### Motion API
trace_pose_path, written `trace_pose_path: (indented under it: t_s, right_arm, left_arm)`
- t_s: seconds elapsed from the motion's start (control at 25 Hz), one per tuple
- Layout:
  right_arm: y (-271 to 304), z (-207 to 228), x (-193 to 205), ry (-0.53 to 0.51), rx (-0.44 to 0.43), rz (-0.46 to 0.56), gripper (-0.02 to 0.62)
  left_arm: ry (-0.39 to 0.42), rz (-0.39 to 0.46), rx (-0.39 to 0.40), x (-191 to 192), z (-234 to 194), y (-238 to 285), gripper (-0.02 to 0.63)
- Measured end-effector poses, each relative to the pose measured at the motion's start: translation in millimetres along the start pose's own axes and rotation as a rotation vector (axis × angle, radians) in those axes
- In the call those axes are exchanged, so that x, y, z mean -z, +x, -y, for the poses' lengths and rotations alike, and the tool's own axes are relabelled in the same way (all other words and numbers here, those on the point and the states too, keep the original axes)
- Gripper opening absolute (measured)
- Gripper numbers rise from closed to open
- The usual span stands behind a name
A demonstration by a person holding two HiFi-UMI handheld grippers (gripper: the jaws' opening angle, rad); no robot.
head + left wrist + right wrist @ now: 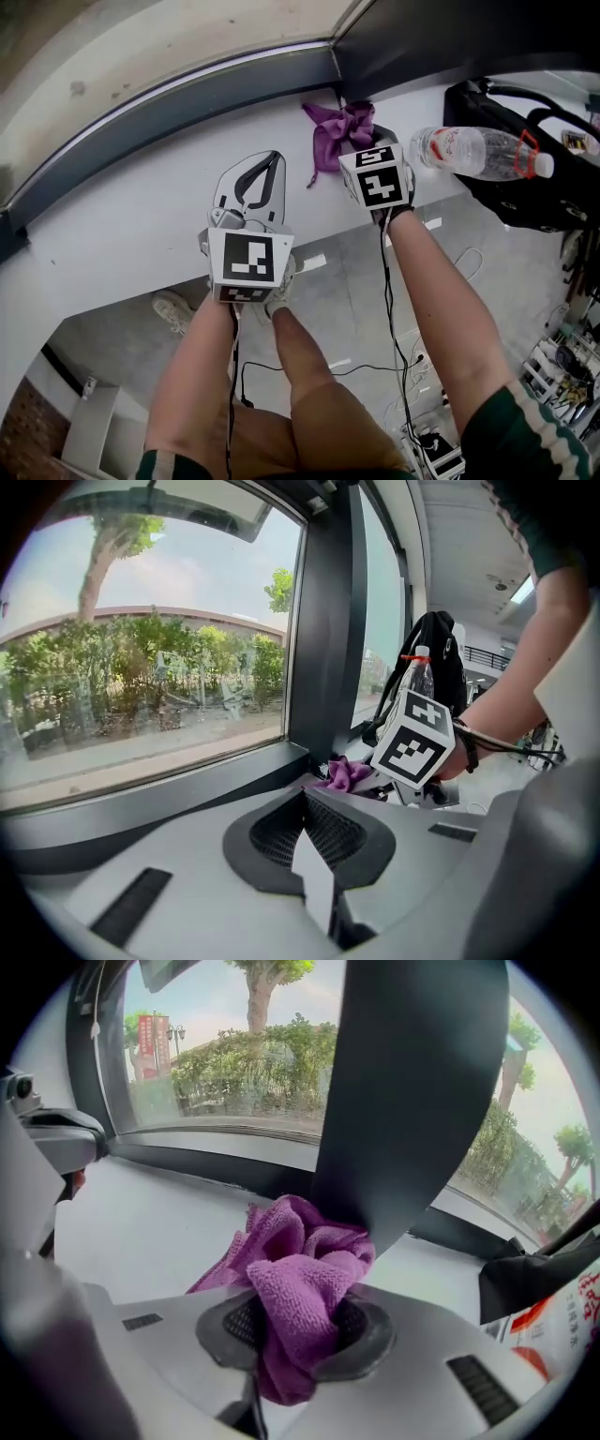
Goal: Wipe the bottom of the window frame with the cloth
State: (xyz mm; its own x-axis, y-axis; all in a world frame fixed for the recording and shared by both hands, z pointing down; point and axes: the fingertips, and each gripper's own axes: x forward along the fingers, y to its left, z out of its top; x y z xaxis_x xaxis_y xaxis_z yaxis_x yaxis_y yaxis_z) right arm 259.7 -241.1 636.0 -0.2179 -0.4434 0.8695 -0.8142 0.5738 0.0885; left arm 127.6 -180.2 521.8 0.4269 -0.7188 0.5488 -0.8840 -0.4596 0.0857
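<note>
The right gripper (295, 1324) has its jaws clamped on the purple cloth (302, 1265), which is bunched between the pads and spills forward onto the white sill (141, 220). The cloth sits at the right end of the sill, and its far edge appears to touch the foot of the dark upright post (412, 1082), where that post meets the bottom rail of the window frame (187, 101). The relation that governs the next move is this: the rail lies just beyond the cloth on its far side, and its long axis runs from this corner away to the left. In my judgement, wiping calls for a small push further in and then a long sweep leftward. The right gripper is the nearer one, as it already carries the cloth. The left gripper (267, 167) rests on the sill well to the left, its jaws closed together on nothing, with the tips near the rail and in the line of such a sweep. Count: one cloth, two grippers, one bottom rail, one post, one water bottle (478, 152) lying at the far right of the sill, and one black bag (530, 183) beside it.
</note>
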Motion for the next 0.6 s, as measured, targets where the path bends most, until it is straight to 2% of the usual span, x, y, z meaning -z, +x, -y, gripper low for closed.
trace_pose_path:
  t_s: [0.16,0.36,0.52,0.6]
  right_arm:
    - [0.3,-0.9,0.6,-0.003,0.045,-0.028,0.103]
    - [-3.4,-4.9,0.4,-0.066,0.139,-0.069,0.097]
    - [-1.9,-18.1,-2.7,-0.037,0.130,-0.074,0.097]
    - [-2.3,-30.0,-5.5,-0.062,0.129,-0.078,0.097]
  left_arm:
    - [-0.015,0.005,-0.012,5.1,-7.8,-14.3,0.009]
    - [-0.041,0.016,-0.028,11.8,-24.6,-28.9,0.008]
    - [-0.051,0.024,-0.047,18.7,-43.4,-42.3,0.009]
    - [-0.059,0.025,-0.053,23.7,-51.5,-50.7,0.009]
